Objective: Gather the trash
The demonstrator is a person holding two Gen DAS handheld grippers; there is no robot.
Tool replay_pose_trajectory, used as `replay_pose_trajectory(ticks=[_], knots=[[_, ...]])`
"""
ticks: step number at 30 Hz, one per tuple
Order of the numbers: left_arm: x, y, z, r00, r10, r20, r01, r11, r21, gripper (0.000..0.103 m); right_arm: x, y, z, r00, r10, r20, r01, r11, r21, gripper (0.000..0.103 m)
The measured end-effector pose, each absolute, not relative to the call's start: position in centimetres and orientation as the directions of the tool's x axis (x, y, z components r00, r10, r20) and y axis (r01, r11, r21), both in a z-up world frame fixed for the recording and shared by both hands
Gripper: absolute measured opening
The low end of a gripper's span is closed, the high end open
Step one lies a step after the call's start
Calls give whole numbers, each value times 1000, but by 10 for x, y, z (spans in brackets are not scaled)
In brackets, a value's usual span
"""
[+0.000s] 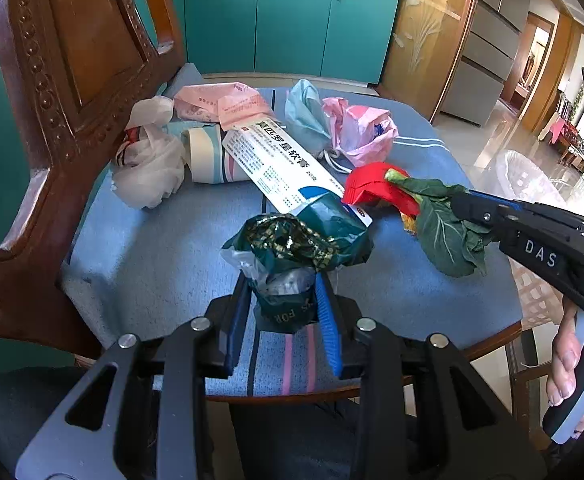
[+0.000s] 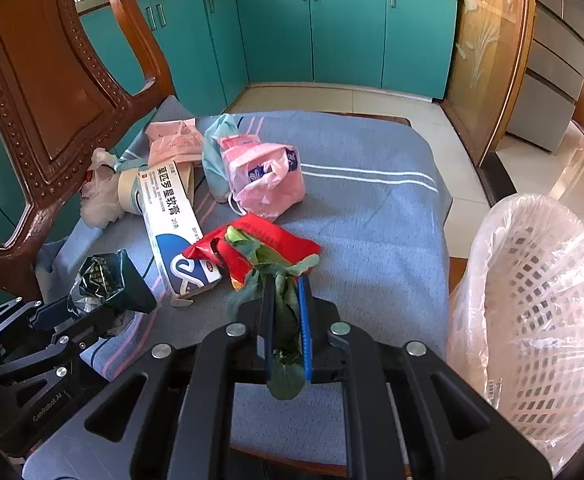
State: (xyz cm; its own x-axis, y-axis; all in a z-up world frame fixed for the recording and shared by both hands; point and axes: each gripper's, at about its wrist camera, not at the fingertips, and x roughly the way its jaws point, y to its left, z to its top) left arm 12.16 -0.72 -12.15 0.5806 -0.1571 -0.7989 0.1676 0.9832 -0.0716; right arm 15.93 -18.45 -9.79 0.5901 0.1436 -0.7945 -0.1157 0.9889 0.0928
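Note:
Trash lies on a blue cloth (image 1: 163,248) over a chair seat. My left gripper (image 1: 283,300) is shut on a dark green foil wrapper (image 1: 300,240), also seen at the left of the right wrist view (image 2: 107,280). My right gripper (image 2: 285,320) is shut on a green vegetable leaf (image 2: 281,304), which shows at the right of the left wrist view (image 1: 448,236). The leaf's far end lies on a red packet (image 2: 259,240). A white ointment box (image 2: 171,224), pink bags (image 2: 267,180) and a white bag (image 1: 151,168) lie behind.
A white mesh bin lined with clear plastic (image 2: 540,312) stands to the right of the chair. The carved wooden chair back (image 1: 63,80) rises at the left. Teal cabinets (image 2: 332,28) stand behind, across a tiled floor.

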Motion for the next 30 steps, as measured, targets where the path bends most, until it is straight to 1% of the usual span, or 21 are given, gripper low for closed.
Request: replay_pose_trajectory(ticks=[19, 21, 23, 30], knots=[[126, -6, -127, 569, -148, -809, 152, 986, -73, 35, 161, -186, -109, 553, 157, -818, -112, 987, 113, 13], [126, -5, -128, 568, -146, -810, 148, 986, -74, 35, 160, -185, -108, 552, 171, -816, -126, 985, 122, 16], [127, -4, -129, 565, -147, -812, 144, 987, -78, 35, 158, -183, -106, 560, 170, -811, -137, 984, 112, 22], [126, -2, -131, 567, -143, -812, 135, 988, -79, 36, 157, -178, -106, 560, 181, -809, -158, 981, 110, 23]])
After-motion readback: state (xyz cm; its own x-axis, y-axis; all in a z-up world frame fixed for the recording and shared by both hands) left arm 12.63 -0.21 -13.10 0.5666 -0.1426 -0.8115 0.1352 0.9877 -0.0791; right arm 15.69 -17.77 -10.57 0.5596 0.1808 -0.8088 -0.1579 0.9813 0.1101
